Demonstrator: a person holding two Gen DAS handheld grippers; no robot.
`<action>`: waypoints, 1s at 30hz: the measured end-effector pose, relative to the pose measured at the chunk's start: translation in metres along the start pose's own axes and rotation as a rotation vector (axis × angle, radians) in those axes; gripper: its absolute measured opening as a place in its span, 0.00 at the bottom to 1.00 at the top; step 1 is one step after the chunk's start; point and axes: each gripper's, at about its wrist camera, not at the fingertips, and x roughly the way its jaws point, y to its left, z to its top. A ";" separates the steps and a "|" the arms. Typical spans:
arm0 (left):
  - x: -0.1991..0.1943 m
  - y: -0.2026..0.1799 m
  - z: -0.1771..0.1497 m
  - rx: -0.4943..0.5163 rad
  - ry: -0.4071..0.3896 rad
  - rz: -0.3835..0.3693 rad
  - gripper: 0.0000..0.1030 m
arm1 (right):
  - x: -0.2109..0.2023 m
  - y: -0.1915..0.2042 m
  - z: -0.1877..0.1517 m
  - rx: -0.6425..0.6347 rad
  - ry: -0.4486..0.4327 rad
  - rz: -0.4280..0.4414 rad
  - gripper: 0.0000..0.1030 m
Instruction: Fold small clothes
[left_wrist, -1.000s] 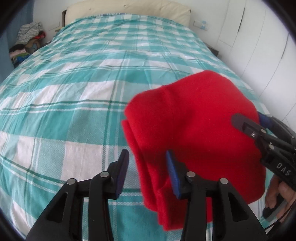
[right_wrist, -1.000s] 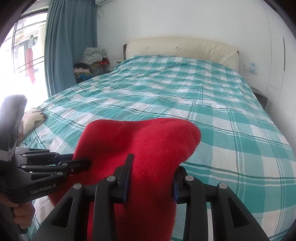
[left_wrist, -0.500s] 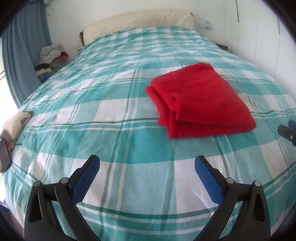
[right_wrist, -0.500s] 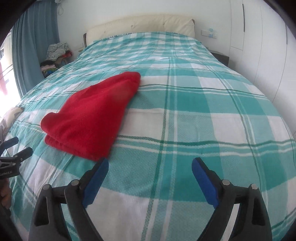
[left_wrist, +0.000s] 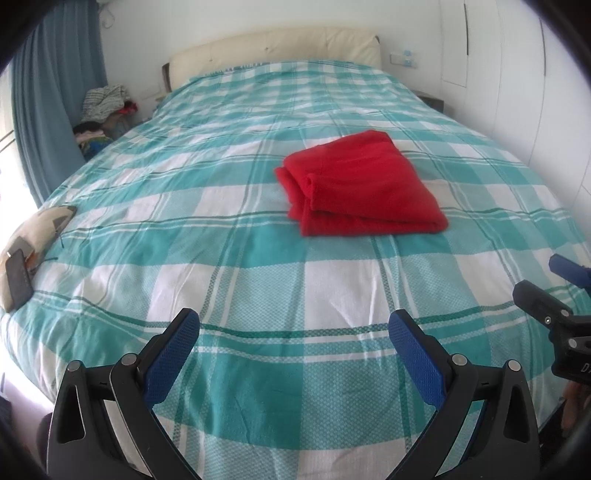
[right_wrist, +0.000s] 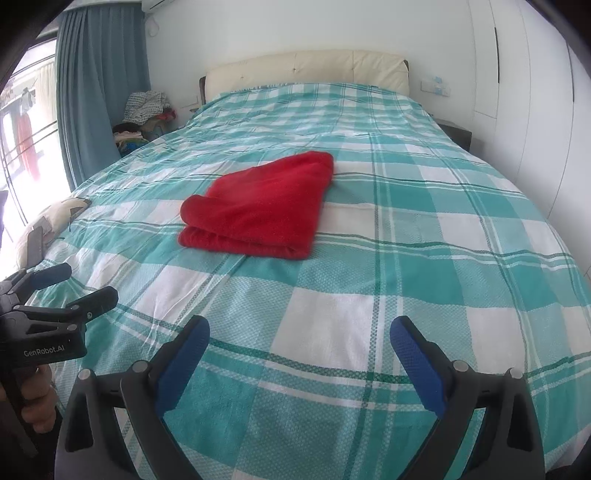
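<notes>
One folded red garment (left_wrist: 360, 186) on the checked bed (left_wrist: 221, 236), long axis toward the headboard; two grippers, left gripper (left_wrist: 293, 338) and right gripper (right_wrist: 300, 341), fingers spread apart, holding nothing

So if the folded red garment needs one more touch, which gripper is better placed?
Neither clearly. The left gripper and right gripper are both open, empty and back from the red garment on the bed.

Black left gripper (left_wrist: 293, 326), blue-padded jaws, silver screws, "GenRobot.AI" lettering
</notes>
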 end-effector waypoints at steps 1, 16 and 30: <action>-0.004 0.000 0.000 -0.003 -0.001 0.004 1.00 | -0.003 0.001 0.000 0.002 0.000 0.003 0.95; -0.037 0.030 0.018 -0.116 -0.038 -0.004 1.00 | -0.041 0.025 0.013 -0.020 -0.004 0.032 0.99; -0.065 0.028 0.043 -0.088 -0.094 0.056 1.00 | -0.062 0.041 0.048 -0.074 -0.063 0.019 0.99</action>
